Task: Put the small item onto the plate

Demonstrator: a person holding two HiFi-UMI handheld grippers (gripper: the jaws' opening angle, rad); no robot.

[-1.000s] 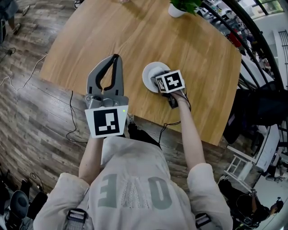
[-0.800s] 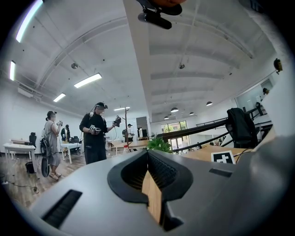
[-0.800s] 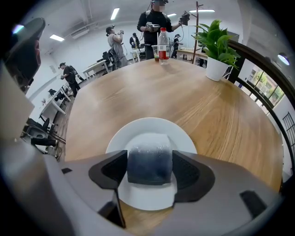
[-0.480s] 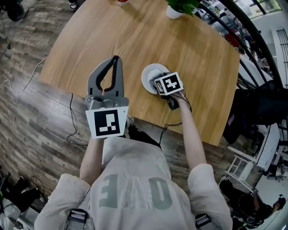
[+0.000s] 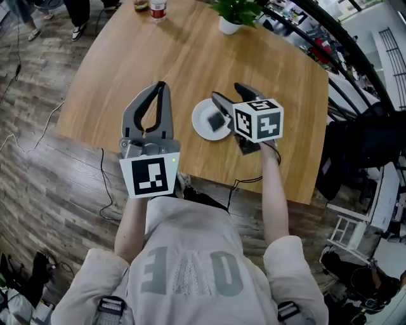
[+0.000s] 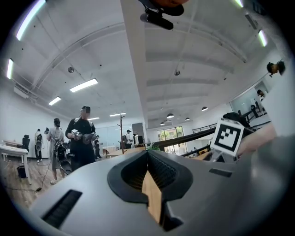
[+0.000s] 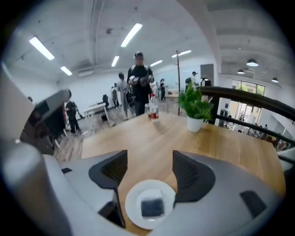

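Observation:
A small white plate (image 5: 199, 124) stands on the wooden table (image 5: 190, 57) near its front edge. A small dark square item (image 5: 215, 120) lies flat on the plate. My right gripper (image 5: 227, 92) hangs above and just right of the plate, open and holding nothing. In the right gripper view the plate (image 7: 132, 203) and the item (image 7: 152, 207) lie low between the two spread fingers (image 7: 110, 169). My left gripper (image 5: 161, 84) is shut and empty, left of the plate over the table's front edge. In the left gripper view its closed gripper (image 6: 149, 161) points out into the room.
A potted plant (image 5: 229, 15) and a bottle (image 5: 158, 7) stand at the table's far edge; both also show in the right gripper view, plant (image 7: 195, 109) and bottle (image 7: 153, 109). Several people (image 6: 82, 138) stand beyond. A cable (image 5: 104, 184) runs over the floor.
My right gripper has risen and drawn back off the plate, so the dark item now shows lying on it. The left gripper has barely moved.

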